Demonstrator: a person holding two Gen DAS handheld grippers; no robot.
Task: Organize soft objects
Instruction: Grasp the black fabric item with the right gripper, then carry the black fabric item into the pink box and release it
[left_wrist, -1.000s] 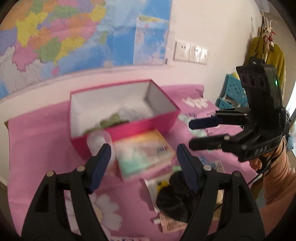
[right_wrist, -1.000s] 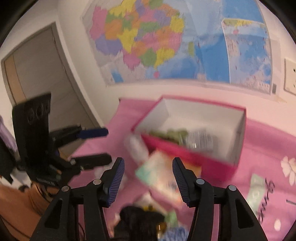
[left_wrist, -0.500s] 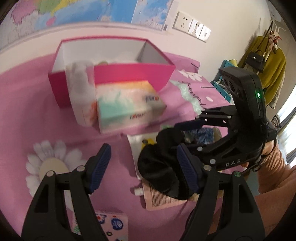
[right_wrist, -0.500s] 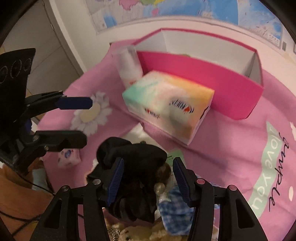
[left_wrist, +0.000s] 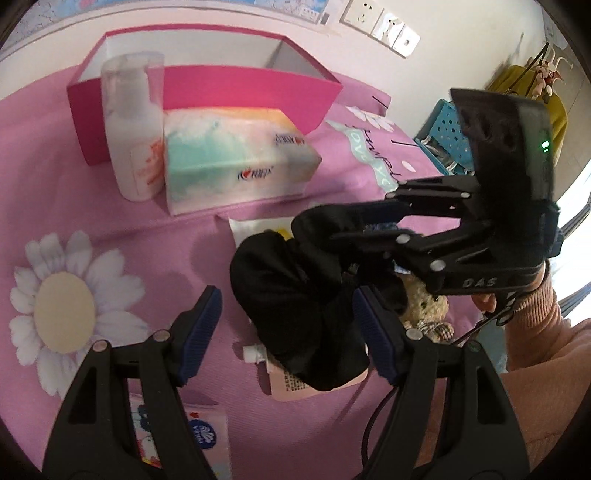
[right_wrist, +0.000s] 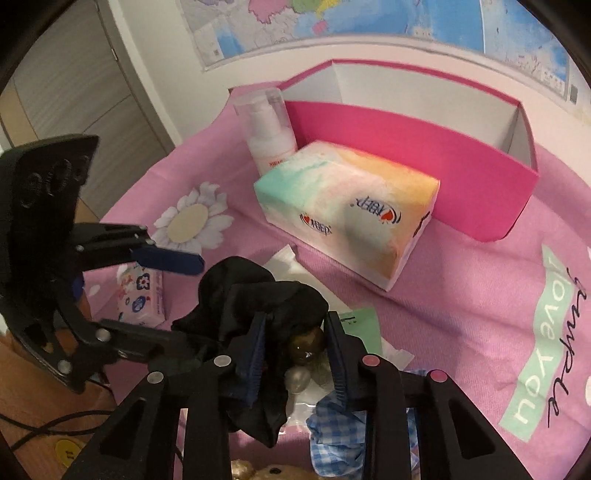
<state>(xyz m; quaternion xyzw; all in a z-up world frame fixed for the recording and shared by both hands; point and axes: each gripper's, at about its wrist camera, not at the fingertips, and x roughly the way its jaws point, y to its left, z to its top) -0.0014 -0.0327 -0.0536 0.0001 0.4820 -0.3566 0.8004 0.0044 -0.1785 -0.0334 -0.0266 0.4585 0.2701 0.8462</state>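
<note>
right gripper (right_wrist: 293, 345) jaws narrow around black cloth (left_wrist: 295, 295); left gripper (left_wrist: 286, 332) jaws wide beside it

Black plastic tongs (left_wrist: 288, 336) with ribbed blue pads (left_wrist: 201, 334), silver screws, "DAS" lettering, peach sleeve (left_wrist: 546, 354).

Home, a lived-in room. Ahead of my grippers: pink flower-print cloth (left_wrist: 92, 229), tissue pack (left_wrist: 236, 147), lotion bottle (left_wrist: 133, 129), pink box (right_wrist: 443, 184). Beyond them: wall map (right_wrist: 369, 22), sockets (left_wrist: 380, 26). To my right: hung clothes (left_wrist: 554, 107). To my left: a door (right_wrist: 74, 74).
</note>
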